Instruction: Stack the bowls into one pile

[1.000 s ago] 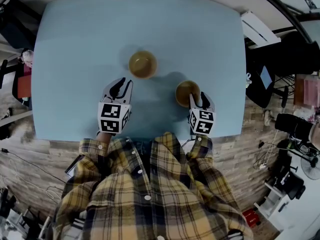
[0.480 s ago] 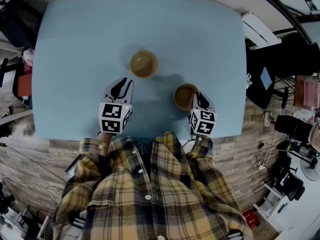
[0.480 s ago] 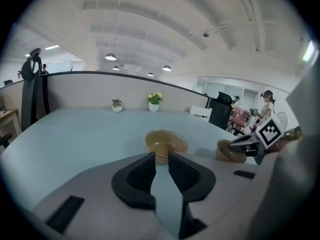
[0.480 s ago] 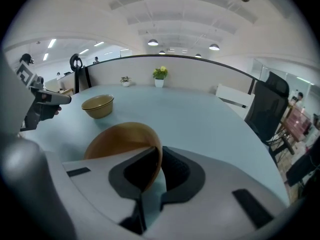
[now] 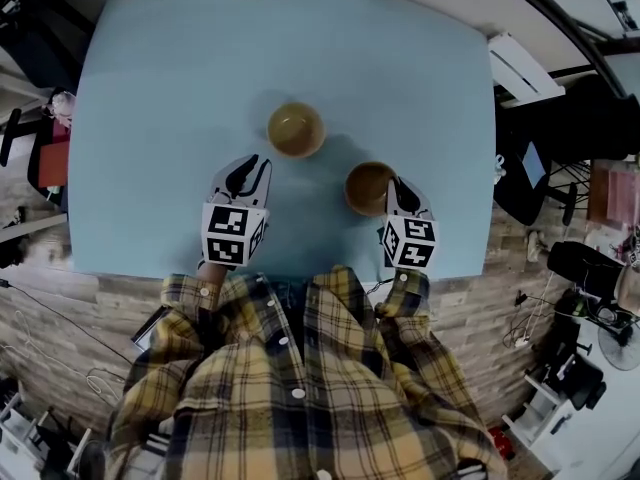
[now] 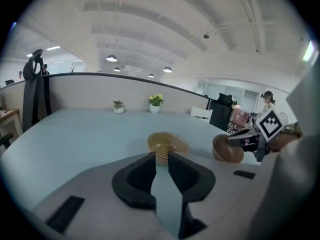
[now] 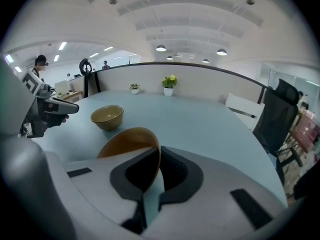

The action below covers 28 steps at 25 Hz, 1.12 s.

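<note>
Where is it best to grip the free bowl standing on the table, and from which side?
Probably pinch its near rim with the left gripper, one jaw inside, one outside, coming from the person's side: the free bowl sits upright, mouth up, with a thin wall.

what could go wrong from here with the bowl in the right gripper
1. The right gripper, whose jaws have just been closing, pinches the brown bowl only by its rim, and the bowl hangs tilted, so it may swing or slip.
2. Lowered tilted like that, it could catch the rim of the yellow bowl on the table and shove it instead of nesting.
</note>
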Motion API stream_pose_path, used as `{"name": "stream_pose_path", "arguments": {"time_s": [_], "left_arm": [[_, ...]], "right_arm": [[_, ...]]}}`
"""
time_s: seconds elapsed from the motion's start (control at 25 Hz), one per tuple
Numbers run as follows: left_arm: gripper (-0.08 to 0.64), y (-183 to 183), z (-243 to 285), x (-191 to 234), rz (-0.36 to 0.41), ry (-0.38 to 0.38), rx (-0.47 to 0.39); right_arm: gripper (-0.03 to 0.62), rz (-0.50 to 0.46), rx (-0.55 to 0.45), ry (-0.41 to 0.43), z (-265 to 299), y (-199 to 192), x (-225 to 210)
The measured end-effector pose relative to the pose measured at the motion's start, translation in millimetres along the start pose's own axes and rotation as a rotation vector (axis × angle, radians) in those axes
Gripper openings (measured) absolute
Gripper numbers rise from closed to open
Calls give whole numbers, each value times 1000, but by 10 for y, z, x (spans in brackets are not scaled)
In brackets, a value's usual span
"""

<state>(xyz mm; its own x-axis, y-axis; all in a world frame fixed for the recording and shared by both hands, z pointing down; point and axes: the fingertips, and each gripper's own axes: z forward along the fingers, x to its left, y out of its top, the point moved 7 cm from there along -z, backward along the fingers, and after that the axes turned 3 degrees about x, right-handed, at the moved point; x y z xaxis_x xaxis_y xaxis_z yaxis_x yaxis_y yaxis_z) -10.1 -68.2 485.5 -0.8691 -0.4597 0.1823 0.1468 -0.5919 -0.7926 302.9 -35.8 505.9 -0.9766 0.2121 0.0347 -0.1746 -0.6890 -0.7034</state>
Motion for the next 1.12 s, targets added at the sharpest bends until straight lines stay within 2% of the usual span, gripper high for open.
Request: {"name": "stream_pose_path", "arguments": {"time_s": [0.24,0.56,0.8,1.12], "left_arm": [[64,7,-47,52,-7,16,-6],[63,31,-125,173,-30,46,-23],[64,38,-172,262,-44,63,-34],[63,26,-176,309,-52,66,-31]], "right_arm": [[15,-49,-73,44,43,412,108],[15,-69,-167,157,189,1056,375],[15,-85,-174,236,392,1316,719],[15,-134,-132,302,658,1408,1089]]}}
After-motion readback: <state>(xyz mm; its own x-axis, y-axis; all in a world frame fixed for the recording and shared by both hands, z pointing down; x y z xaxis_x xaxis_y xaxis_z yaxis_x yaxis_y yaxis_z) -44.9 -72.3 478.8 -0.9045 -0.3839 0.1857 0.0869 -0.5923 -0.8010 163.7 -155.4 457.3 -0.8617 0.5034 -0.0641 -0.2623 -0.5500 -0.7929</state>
